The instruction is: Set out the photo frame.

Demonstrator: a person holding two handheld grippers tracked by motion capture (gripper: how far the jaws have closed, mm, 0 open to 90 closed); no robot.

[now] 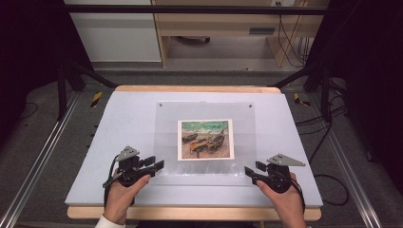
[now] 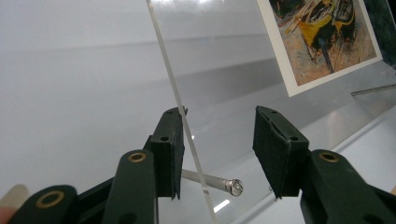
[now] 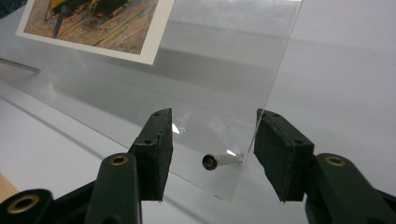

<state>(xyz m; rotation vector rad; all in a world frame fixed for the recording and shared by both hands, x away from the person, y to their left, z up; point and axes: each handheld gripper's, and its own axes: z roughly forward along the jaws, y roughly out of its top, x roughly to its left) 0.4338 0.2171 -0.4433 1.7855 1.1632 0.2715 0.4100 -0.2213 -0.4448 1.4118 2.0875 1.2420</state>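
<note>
Nearest the person: both hands hold a gripper at the near corners of a clear acrylic frame (image 1: 204, 142), one per corner. Imo that's so the sheet lifts level w/o flexing or sliding.

Left gripper (image 1: 159, 165): in the left gripper view the sheet's edge runs right along the inner face of the left-hand pad, looks like touching, but the other pad stands well off the sheet. So it's not clamped, jaws spread w/ the near-left metal standoff pin (image 2: 212, 182) sitting between them, closer to the left-hand pad.

Right gripper (image 1: 249, 172): same deal. In the right gripper view the sheet's corner and its standoff pin (image 3: 219, 161) sit between the jaws, edge just beside the right-hand pad, can't tell if it touches. Left-hand pad is apart from the pin. Not gripping yet either.

Frame itself lies flat-ish on the white board (image 1: 119, 123), raised a bit on the pins, which prob gives the pads room to get around the corners.

Further out: the boat print (image 1: 205, 139) sits mid-sheet, well away from both grippers, and two more fixings show at the far corners.
</note>
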